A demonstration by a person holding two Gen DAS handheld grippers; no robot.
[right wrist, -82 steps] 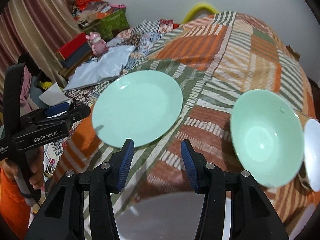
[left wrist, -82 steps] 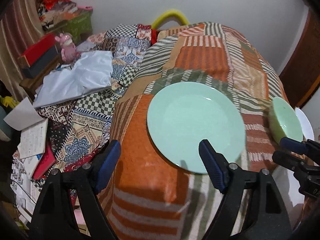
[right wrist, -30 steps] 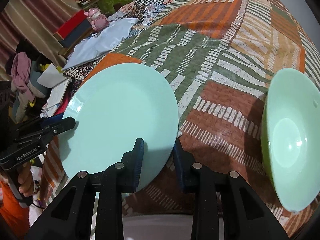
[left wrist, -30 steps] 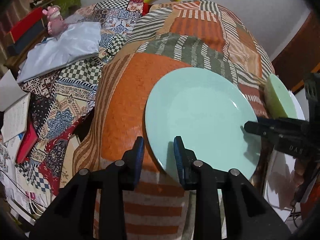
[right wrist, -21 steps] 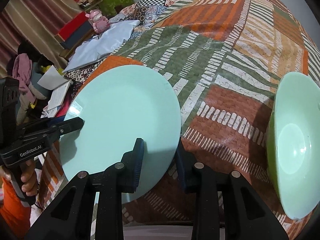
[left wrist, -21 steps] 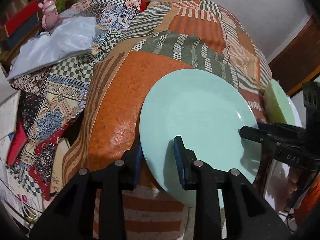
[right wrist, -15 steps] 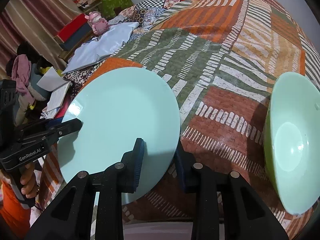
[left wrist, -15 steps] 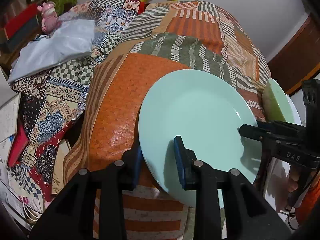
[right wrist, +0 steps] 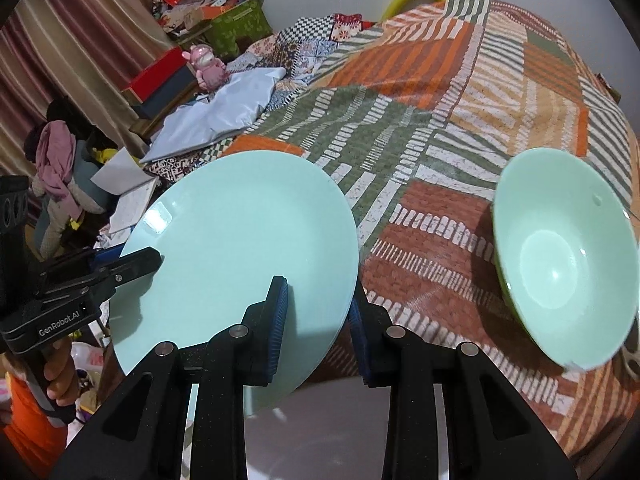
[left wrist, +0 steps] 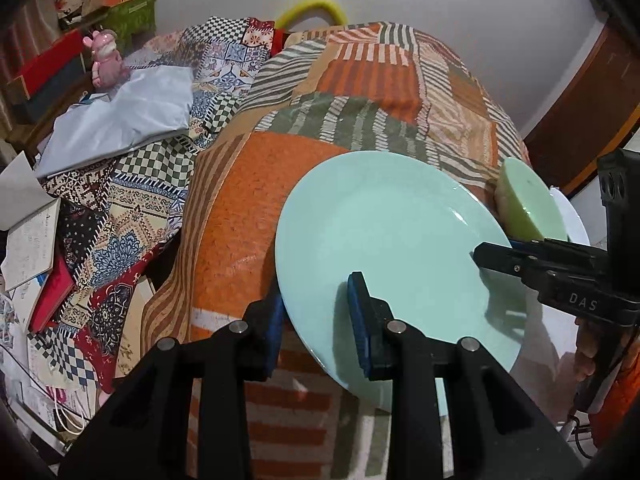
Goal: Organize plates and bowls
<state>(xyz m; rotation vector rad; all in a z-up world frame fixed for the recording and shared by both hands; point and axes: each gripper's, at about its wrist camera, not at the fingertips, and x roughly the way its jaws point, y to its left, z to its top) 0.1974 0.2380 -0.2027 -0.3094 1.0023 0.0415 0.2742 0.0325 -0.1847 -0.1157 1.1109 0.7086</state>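
Observation:
A pale mint-green plate [left wrist: 384,232] is held above the patchwork cloth by both grippers. My left gripper [left wrist: 316,312] is shut on its near-left rim. My right gripper [right wrist: 318,312] is shut on its right rim; the plate [right wrist: 240,240] tilts up in that view. The right gripper also shows in the left wrist view [left wrist: 496,254], and the left gripper in the right wrist view [right wrist: 136,260]. A green bowl [right wrist: 560,256] rests tilted on the cloth at the right, leaning on a white plate [left wrist: 572,216].
The cloth-covered surface [right wrist: 460,92] in orange, green and striped patches stretches behind. To the left lie a grey bag [left wrist: 120,120], a pink toy [left wrist: 104,58], books and papers [left wrist: 28,236]. A white surface [right wrist: 320,432] lies below the near edge.
Both grippers closed on the plate's rim and lifted it off the cloth; over the last second it rose further and tilted.

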